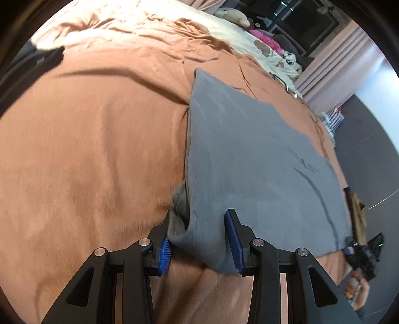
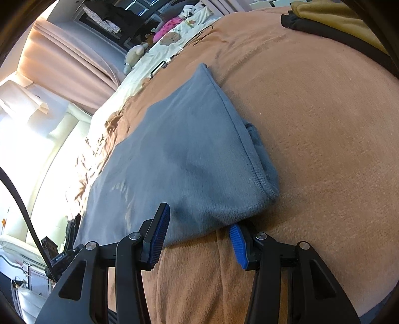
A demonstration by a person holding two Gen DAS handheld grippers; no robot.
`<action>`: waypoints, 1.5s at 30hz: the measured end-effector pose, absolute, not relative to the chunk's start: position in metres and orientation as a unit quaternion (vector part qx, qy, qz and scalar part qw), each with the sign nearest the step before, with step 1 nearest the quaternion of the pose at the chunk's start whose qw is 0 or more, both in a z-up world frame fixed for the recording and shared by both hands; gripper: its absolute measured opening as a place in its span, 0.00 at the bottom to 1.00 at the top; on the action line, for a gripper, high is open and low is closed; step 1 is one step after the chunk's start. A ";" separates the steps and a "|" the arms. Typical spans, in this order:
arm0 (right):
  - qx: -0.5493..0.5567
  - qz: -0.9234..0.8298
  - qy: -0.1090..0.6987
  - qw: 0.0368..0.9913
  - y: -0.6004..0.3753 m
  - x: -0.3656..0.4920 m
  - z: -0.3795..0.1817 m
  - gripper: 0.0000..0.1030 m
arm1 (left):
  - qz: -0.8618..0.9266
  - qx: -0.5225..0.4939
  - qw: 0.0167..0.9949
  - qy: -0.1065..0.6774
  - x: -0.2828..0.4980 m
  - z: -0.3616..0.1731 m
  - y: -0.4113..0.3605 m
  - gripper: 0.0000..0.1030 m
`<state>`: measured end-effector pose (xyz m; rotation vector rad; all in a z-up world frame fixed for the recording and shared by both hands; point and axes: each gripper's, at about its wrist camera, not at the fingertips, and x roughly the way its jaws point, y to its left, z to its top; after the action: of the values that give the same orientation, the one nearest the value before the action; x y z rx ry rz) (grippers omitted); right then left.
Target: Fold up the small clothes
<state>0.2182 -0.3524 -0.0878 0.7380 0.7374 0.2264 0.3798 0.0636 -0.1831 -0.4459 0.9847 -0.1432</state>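
Observation:
A grey fleece garment (image 1: 249,154) lies folded flat on the orange blanket (image 1: 87,149) of a bed. My left gripper (image 1: 200,214) is open at its near corner. The bunched corner sits between the wide-apart blue pads (image 1: 233,236), and the left fingertip is hidden behind cloth. In the right wrist view the same grey garment (image 2: 187,154) spreads to the upper left. My right gripper (image 2: 199,216) is open over its near edge, with one finger (image 2: 160,224) lying on the cloth and the other at the hem. The right gripper (image 1: 366,251) and the hand holding it show at the garment's far corner.
Dark clothing (image 1: 37,62) lies at the blanket's far left. A cream quilt (image 1: 261,42) with plush toys covers the head of the bed, and pink curtains (image 1: 331,69) hang beyond it. Mustard and black clothes (image 2: 324,17) are piled at the upper right. The bed edge drops to grey floor (image 1: 369,139).

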 end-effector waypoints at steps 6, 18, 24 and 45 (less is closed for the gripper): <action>0.342 0.098 0.350 0.867 -0.348 0.229 -0.086 0.43 | -0.068 -0.180 0.862 0.469 0.396 -0.185 0.058 0.39; 0.322 0.098 0.354 0.873 -0.343 0.242 -0.082 0.40 | -0.114 -0.181 0.856 0.471 0.409 -0.188 0.066 0.39; 0.327 0.110 0.361 0.866 -0.348 0.239 -0.082 0.29 | -0.140 -0.219 0.831 0.491 0.403 -0.188 0.073 0.39; 0.324 0.106 0.350 0.872 -0.355 0.207 -0.050 0.01 | -0.116 -0.244 0.834 0.481 0.356 -0.145 0.081 0.08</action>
<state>0.2073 -0.3549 -0.0504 0.6780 0.7314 0.2207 0.3565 0.0811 -0.1446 -0.5176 1.0202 -0.2464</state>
